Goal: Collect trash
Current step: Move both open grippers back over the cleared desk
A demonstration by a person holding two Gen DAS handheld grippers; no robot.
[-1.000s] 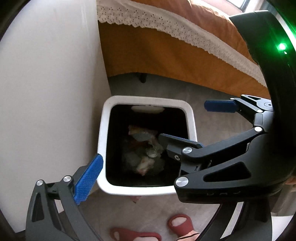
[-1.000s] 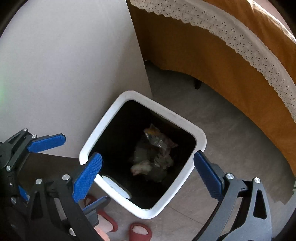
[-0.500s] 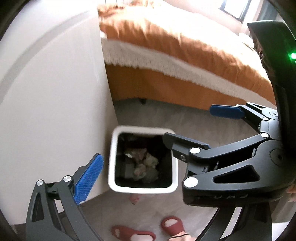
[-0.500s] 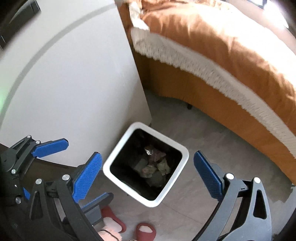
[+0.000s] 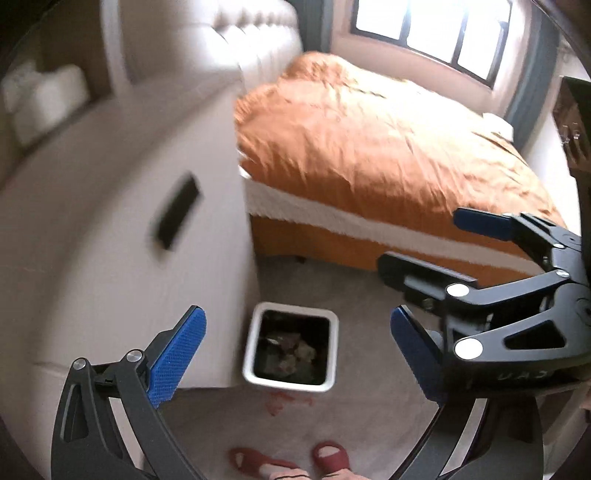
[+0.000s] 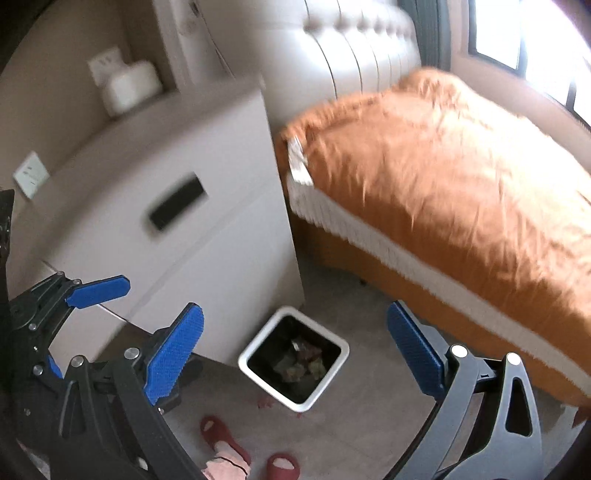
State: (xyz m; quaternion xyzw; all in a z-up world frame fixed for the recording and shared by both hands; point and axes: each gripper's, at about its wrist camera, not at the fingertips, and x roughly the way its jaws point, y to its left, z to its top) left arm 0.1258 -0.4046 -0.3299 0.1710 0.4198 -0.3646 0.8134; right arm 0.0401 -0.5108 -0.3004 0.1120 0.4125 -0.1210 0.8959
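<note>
A white square trash bin (image 5: 251, 350) with a black liner stands on the floor beside a white cabinet; crumpled wrappers (image 5: 291, 350) lie inside it. It also shows in the right wrist view (image 6: 255, 350) with the trash (image 6: 299, 363) in it. My left gripper (image 5: 295, 354) is open and empty, high above the bin. My right gripper (image 6: 295, 350) is open and empty, also high above it. The right gripper also shows in the left wrist view (image 5: 439, 247), and the left gripper in the right wrist view (image 6: 77, 325). A small reddish scrap (image 5: 277, 400) lies on the floor just in front of the bin.
A white cabinet (image 5: 129, 240) with a dark handle slot (image 5: 177, 212) stands left of the bin. A bed with an orange cover (image 5: 388, 155) is behind and to the right. The person's red slippers (image 5: 328, 456) are on the grey floor below. A window (image 5: 432, 29) is at the back.
Both grippers have risen well away from the bin, which now looks much smaller. Both stay open and empty. The view is blurred from the motion.
</note>
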